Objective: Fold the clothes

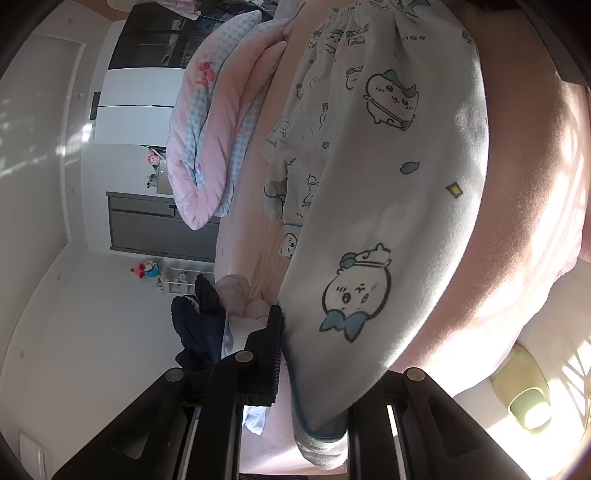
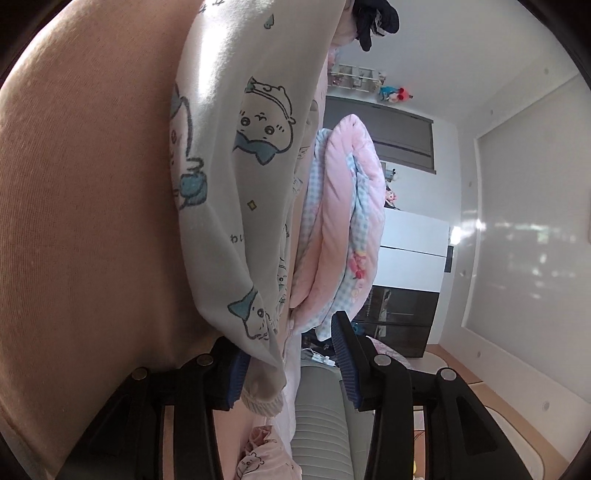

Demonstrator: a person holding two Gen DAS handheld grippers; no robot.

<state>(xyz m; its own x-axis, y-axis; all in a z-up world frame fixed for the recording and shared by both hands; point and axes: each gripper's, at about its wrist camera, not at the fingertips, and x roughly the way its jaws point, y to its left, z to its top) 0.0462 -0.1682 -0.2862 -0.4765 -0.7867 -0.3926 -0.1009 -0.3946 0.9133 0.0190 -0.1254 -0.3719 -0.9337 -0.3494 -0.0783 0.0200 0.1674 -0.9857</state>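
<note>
White fleece pyjamas (image 1: 388, 184) printed with cartoon animals and edged in blue piping lie stretched over the pink bed sheet (image 1: 524, 258). My left gripper (image 1: 317, 365) is shut on one cuffed end of them, and the cloth hides its far finger. In the right wrist view the same pyjamas (image 2: 240, 184) hang down between the fingers of my right gripper (image 2: 284, 332). That gripper is open. The ribbed cuff rests against the left blue pad (image 2: 236, 373), and the other pad stands well apart from the cloth.
A rolled pink and blue-check quilt (image 1: 207, 147) (image 2: 343, 206) lies beside the pyjamas. A dark navy garment (image 1: 199, 317) (image 2: 376, 18) and pale clothes are heaped at one end. A pink printed garment (image 2: 258, 454) lies below my right gripper. White and dark cabinets (image 2: 410, 258) line the wall.
</note>
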